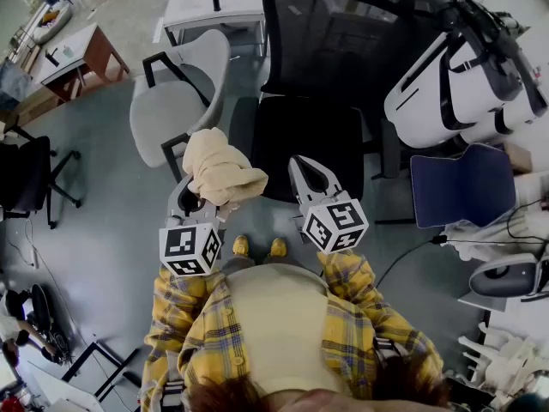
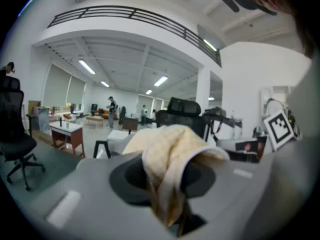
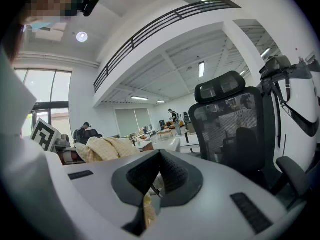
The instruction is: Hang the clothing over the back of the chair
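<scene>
A cream-coloured piece of clothing (image 1: 221, 170) is bunched up in my left gripper (image 1: 200, 197), which is shut on it. In the left gripper view the cloth (image 2: 167, 144) spills over both jaws and hides the fingertips. My right gripper (image 1: 303, 165) is held beside it at the right, shut with nothing in it. In the right gripper view its dark pads (image 3: 172, 174) meet at the tip. The black mesh office chair (image 1: 334, 41) stands straight ahead, with its seat (image 1: 309, 140) towards me and just beyond both grippers. Its tall back (image 3: 231, 126) fills the right of the right gripper view.
A grey shell chair (image 1: 176, 101) stands left of the black one and a blue chair (image 1: 459, 183) to the right. White equipment (image 1: 463, 80) is at the far right, a white desk (image 1: 214, 7) behind, a black chair (image 1: 26, 174) far left. A cable (image 1: 403, 256) crosses the floor.
</scene>
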Tool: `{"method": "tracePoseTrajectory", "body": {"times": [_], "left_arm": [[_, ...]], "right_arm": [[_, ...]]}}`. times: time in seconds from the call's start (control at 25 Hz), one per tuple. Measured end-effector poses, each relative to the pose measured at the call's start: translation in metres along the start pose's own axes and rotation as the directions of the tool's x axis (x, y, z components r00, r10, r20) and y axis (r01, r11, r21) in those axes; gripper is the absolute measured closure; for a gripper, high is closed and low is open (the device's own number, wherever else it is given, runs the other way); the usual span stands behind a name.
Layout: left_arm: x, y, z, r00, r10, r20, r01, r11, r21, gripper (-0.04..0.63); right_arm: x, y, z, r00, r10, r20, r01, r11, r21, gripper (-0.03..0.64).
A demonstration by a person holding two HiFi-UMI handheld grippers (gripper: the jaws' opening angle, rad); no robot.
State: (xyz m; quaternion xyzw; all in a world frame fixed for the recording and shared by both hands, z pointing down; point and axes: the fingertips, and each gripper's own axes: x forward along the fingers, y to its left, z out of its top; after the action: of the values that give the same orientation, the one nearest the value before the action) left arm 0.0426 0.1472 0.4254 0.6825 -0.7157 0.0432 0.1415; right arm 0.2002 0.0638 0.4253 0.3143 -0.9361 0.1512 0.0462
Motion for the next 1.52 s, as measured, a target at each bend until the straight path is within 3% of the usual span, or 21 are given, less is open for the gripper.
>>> {"method": "tracePoseTrajectory", "body": {"times": [0.52,0.84,1.2,1.52], "left_arm": [[0.004,-0.025,-0.007,0.998,0.064,0.017,-0.063,0.997,-0.04,0.488],[0.007,-0.031,-0.019,0.996,0.084,-0.015,-0.084,0.995,-0.059,0.488],[0.009,0.0,-0.008,0.998,0.061,-0.003,-0.061,0.997,-0.054,0.488],[0.012,0.069,0.012,0.998,0.044,0.034,-0.041,0.996,-0.084,0.488]], "right_arm": [[-0.011,-0.019,0.004,0.997,0.072,0.001,-0.072,0.997,0.018,0.604],[-0.012,-0.023,-0.004,0.993,0.118,-0.007,-0.118,0.992,0.038,0.603],[0.018,-0.002,-0.005,0.991,0.136,-0.022,-0.135,0.99,0.039,0.603],[0.078,0.05,0.002,0.985,0.173,-0.029,-0.173,0.985,-0.002,0.603]]}}
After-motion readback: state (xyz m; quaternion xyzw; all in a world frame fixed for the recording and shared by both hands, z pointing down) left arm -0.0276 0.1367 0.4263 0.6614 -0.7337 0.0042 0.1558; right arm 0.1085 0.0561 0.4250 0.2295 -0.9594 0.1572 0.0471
